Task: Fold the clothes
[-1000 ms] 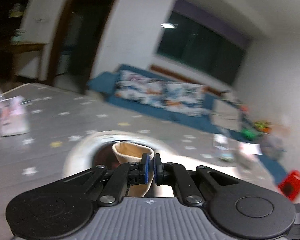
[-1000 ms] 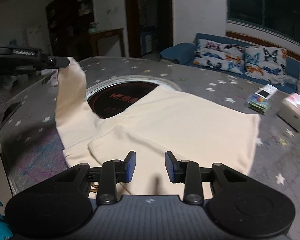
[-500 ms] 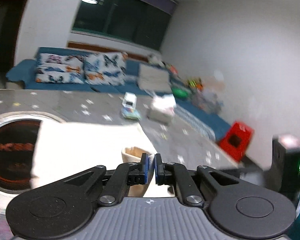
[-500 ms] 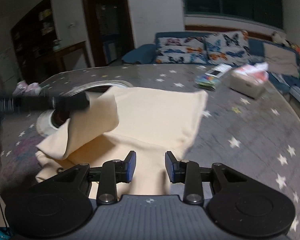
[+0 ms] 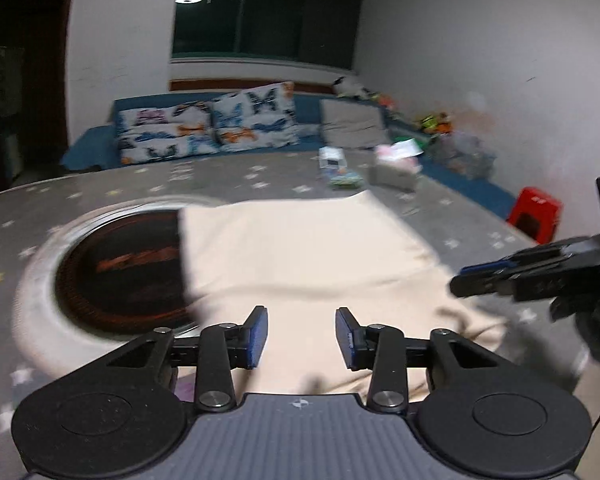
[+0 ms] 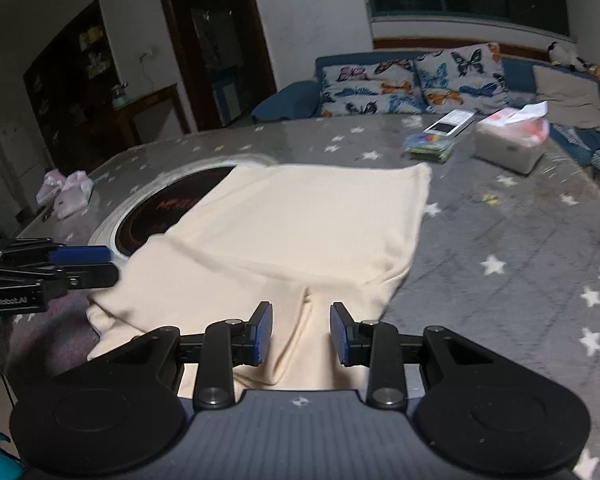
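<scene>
Cream garment (image 6: 300, 232) beneath the opening, empty left gripper (image 5: 301, 336) and part-open, empty right gripper (image 6: 301, 334), tissue box (image 6: 512, 144) beyond.

grey star-print table (image 6: 520, 240), round dark inset (image 6: 168, 208), tissue box (image 6: 512, 144), butterfly cushions (image 6: 416, 80) on blue sofa (image 6: 288, 100), red stool (image 5: 534, 212).

Dark burner ring (image 6: 172, 208) partly hidden under the cream garment (image 6: 300, 232)
</scene>
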{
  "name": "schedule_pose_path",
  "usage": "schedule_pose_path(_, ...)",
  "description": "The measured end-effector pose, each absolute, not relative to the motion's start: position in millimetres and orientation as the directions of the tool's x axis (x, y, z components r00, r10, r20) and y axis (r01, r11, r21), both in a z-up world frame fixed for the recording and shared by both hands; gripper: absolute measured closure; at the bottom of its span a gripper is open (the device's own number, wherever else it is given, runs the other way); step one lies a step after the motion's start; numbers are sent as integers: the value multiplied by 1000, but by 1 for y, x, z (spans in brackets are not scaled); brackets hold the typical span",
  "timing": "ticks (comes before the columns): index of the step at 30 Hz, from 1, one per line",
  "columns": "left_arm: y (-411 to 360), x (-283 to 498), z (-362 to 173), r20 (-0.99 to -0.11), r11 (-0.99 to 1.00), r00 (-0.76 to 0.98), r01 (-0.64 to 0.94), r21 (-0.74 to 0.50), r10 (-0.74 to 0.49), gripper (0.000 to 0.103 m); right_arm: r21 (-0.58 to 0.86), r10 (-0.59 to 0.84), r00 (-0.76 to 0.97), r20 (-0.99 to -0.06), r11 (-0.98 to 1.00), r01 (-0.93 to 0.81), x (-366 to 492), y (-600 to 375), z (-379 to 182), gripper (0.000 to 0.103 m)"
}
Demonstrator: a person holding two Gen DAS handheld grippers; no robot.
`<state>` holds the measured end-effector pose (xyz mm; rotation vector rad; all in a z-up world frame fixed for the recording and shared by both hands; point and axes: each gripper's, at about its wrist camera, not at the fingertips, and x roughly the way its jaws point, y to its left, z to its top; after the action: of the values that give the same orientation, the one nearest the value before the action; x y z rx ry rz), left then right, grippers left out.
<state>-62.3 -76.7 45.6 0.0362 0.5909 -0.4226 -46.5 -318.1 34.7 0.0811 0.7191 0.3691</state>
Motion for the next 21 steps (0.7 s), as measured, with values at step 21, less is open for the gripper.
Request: schedule_pose_path(21, -38, -80, 25, -581, 911, 733, 411, -35, -354, 98, 73, 303, 738, -604, 942, -327, -38, -286, 55, 99)
